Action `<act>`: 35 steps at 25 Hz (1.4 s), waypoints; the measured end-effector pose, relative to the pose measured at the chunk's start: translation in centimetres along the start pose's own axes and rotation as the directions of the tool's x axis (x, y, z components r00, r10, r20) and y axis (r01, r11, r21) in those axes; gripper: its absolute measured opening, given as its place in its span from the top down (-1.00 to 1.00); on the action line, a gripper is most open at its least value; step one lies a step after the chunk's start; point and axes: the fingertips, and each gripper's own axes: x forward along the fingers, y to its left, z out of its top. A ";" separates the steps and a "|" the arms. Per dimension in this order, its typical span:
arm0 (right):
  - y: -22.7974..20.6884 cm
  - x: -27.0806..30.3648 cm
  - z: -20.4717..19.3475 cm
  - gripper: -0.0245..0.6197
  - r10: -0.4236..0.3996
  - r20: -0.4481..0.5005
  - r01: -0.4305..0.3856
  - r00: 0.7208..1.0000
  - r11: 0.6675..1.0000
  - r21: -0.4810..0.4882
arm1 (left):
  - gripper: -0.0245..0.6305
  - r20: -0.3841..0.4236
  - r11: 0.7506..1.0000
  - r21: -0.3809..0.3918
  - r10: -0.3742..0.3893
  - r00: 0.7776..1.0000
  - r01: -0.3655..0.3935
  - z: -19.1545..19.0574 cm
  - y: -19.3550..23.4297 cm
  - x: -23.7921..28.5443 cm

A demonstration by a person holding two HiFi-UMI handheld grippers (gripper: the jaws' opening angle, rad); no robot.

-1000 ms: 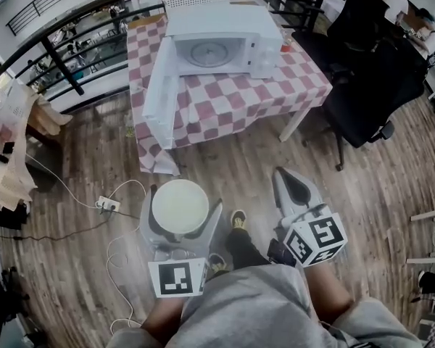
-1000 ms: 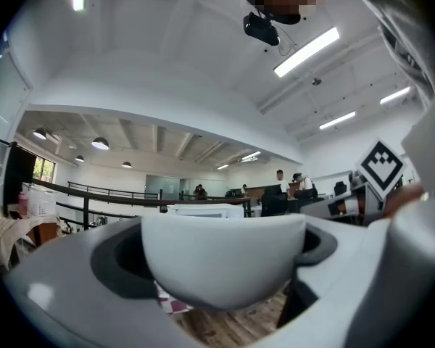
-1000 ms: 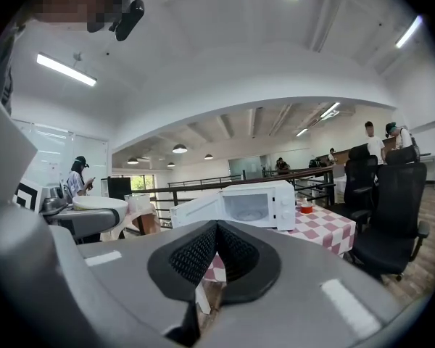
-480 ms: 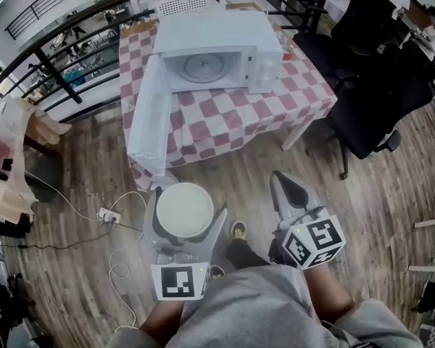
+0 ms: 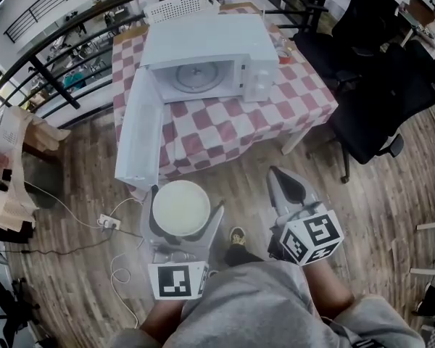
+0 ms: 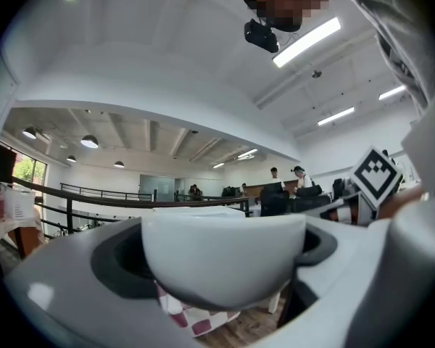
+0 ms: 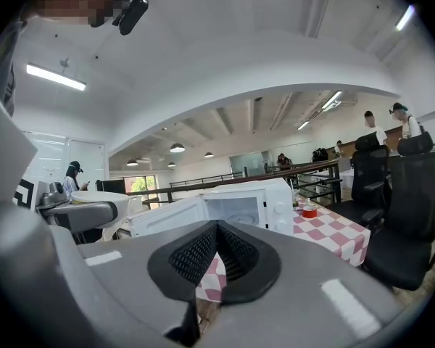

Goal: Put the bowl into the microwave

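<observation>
Left claw [image 5: 186,203] clamps the one bowl [image 6: 225,256], right claw [image 5: 280,176] is pressed together, empty; one microwave [image 5: 203,46] stands open.

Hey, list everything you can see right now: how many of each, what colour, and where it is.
bowl: one, white, between the left gripper's jaws, above the floor
microwave: one, white, on the table, door swung open
table: one, red-and-white checked cloth, ahead of the person
basket: one, white, behind the microwave
office chairs: at least two, black, right of the table
power strip: one, white, on the wooden floor at left
railing: one, black, behind the table
left gripper: one, grey, shut on the bowl
right gripper: one, grey, jaws together, empty
</observation>
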 end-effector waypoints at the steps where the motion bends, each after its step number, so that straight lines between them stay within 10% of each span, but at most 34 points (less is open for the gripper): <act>1: -0.4 0.3 0.1 0.93 0.000 0.002 0.000 1.000 1.000 0.000 | -0.70 0.000 1.000 0.001 0.001 1.000 -0.001 0.0 -0.1 0.5; 35: -5.0 5.0 1.3 0.93 0.069 0.016 -0.069 0.998 0.998 0.004 | -0.70 0.015 0.999 0.022 0.035 0.999 -0.035 0.3 -1.9 7.2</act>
